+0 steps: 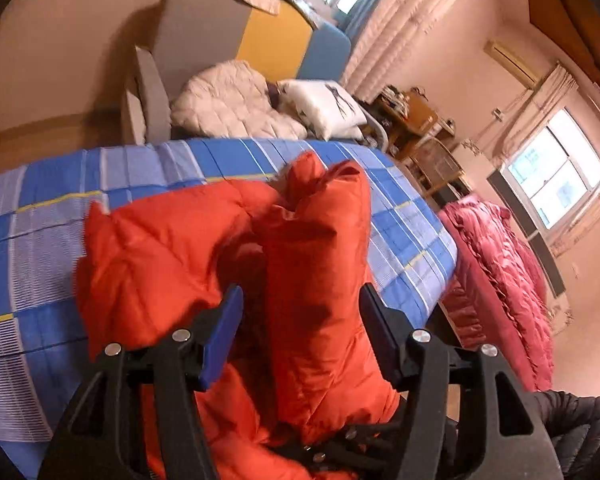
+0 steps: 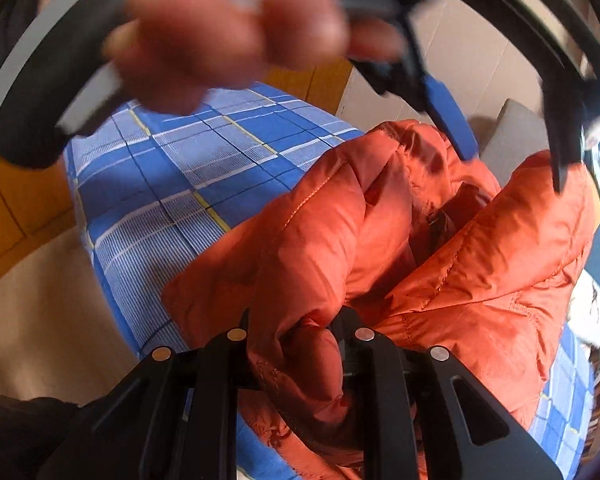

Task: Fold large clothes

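Orange quilted puffer jacket (image 1: 188, 248), glossy and bunched, lies on the blue checked bedsheet (image 1: 40, 216). Left tool (image 1: 300, 320) stands wide around a puffy fold (pads clear). Right tool (image 2: 296, 340) pinches a jacket fold.

This is a home bedroom: a bed with a blue checked sheet (image 1: 40, 240), a white pillow (image 1: 320, 108), pale curtains (image 1: 400, 20) and a window (image 1: 556, 168).
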